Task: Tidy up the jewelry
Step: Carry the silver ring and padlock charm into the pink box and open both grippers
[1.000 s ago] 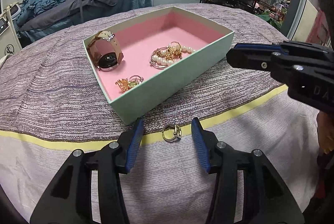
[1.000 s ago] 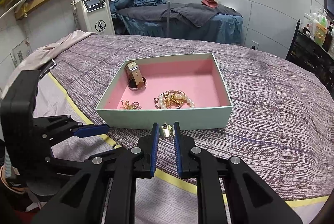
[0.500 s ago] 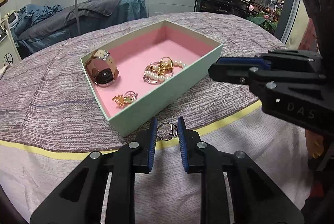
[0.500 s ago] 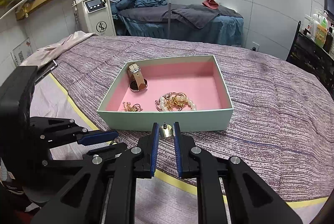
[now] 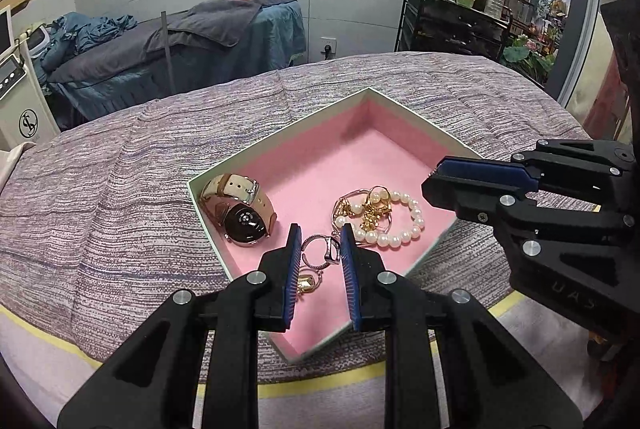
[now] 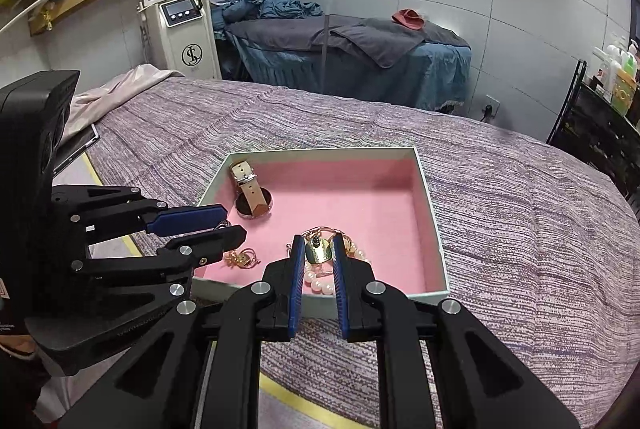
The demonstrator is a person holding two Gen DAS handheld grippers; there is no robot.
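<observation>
Hidden: your left gripper point(image 5: 320, 249) covers the near wall of the box point(image 5: 280, 145) and part of the gold earrings point(image 5: 306, 283) under it; what your right gripper point(image 6: 316, 255) holds is hard to name, a small gold disc point(image 6: 318, 253) with a dark stud on top.
Left jaws: clamped on the silver ring point(image 5: 322, 251), held above the pink floor of the box just beside the watch point(image 5: 240, 211).
Right jaws: closed on the gold disc, above the pearl bracelet point(image 6: 320, 283).
Left view only: you see the watch face and the whole pearl bracelet tangled with gold pieces.
Right view only: the tablet point(image 6: 76, 149) at the bed's far left edge, and the watch standing on its side by the box's far left corner.
Change: a second ago your left jaws stood apart around the ring on the bedspread point(image 5: 100, 209) outside the box; now both grippers are over the box.
</observation>
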